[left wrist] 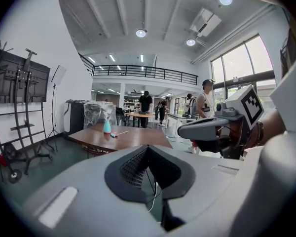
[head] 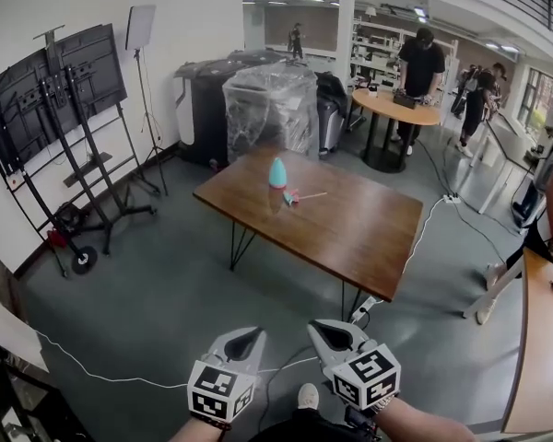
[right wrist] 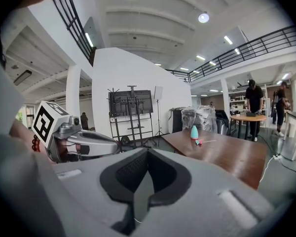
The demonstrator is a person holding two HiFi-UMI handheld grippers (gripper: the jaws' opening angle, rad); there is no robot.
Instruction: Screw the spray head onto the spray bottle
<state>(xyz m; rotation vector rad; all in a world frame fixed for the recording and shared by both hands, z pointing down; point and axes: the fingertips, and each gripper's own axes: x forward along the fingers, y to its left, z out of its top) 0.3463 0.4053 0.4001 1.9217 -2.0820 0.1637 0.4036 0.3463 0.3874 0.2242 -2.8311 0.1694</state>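
A small turquoise spray bottle (head: 277,172) stands upright on a brown wooden table (head: 350,233), near its far edge. Beside it lies the pink spray head (head: 293,197) with its thin tube stretching to the right. Both also show far off as the bottle (left wrist: 107,127) (right wrist: 194,132) in the gripper views. My left gripper (head: 244,343) and right gripper (head: 335,339) hover side by side over the floor, well short of the table. Both are shut with nothing between the jaws.
A TV stand on wheels (head: 60,127) lines the left wall. Plastic-wrapped bins (head: 269,109) stand behind the table. People stand at a round table (head: 394,109) at the back. A white cable (head: 120,376) runs across the grey floor. Another wooden tabletop (head: 542,357) sits at right.
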